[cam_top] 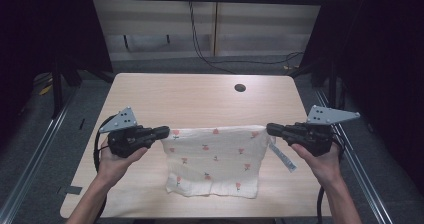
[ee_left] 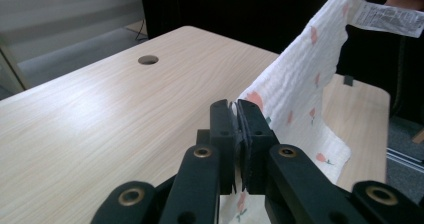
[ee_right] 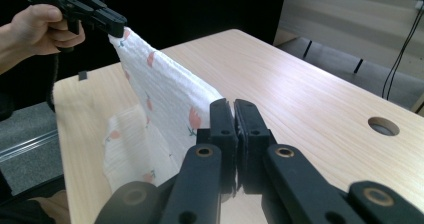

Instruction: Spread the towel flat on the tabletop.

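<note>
Hanging cloth [cam_top: 214,159] | between left claw [cam_top: 166,130] | right claw [cam_top: 269,129]

Overhead light, even on the table [cam_top: 150,94]; surroundings fall to near black. Soft sheen on the wood in the left gripper view. Nearest gripper arms slightly soft; high view low-res.

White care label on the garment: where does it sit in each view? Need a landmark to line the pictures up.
High view: the care label hangs at the printed garment's right edge, just below the right tool.
Left gripper view: top right corner, under the far tool.
Right gripper view: I can't make it out.
Shared landmark: the round hole in the table.
</note>
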Motion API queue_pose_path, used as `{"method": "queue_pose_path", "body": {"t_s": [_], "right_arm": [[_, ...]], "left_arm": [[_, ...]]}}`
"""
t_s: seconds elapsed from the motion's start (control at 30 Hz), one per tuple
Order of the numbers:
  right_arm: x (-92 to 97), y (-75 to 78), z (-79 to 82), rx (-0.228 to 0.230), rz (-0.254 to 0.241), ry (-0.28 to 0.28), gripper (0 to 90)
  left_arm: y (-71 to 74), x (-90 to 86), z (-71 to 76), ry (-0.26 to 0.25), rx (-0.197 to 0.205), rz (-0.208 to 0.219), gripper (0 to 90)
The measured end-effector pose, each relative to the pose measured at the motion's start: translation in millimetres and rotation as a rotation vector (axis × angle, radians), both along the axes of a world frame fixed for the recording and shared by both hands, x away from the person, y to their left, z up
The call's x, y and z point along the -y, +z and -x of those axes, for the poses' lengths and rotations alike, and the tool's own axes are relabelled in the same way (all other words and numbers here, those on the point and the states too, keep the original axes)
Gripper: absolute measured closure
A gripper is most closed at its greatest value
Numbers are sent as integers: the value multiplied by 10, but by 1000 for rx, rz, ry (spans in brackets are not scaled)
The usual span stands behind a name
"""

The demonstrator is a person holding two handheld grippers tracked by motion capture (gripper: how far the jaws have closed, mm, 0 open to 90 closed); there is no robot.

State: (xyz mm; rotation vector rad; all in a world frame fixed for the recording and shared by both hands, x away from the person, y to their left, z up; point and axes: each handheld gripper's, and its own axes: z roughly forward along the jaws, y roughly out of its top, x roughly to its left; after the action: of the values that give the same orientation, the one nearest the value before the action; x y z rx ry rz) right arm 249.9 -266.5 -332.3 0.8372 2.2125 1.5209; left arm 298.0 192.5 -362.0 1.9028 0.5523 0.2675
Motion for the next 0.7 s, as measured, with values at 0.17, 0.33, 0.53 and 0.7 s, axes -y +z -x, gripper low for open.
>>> {"method": "queue_pose_path", "body": {"t_s": [0.17,0.33,0.53,0.7], "right_arm": [[14,-96,-161,-24,-4,-6,876],[-27,-241,-356,-58,-1,-12,877],[-78,-393,-587,-114,5,-27,876],[-135,-520,-790,-135,16,-41,876]], "left_arm": [[-127,-1,-113,28,-41,6,865],[-223,-7,-203,50,-65,-23,865],[-412,-50,-479,68,-138,-38,865],[-573,-19,-645,95,-165,-29,864]]}}
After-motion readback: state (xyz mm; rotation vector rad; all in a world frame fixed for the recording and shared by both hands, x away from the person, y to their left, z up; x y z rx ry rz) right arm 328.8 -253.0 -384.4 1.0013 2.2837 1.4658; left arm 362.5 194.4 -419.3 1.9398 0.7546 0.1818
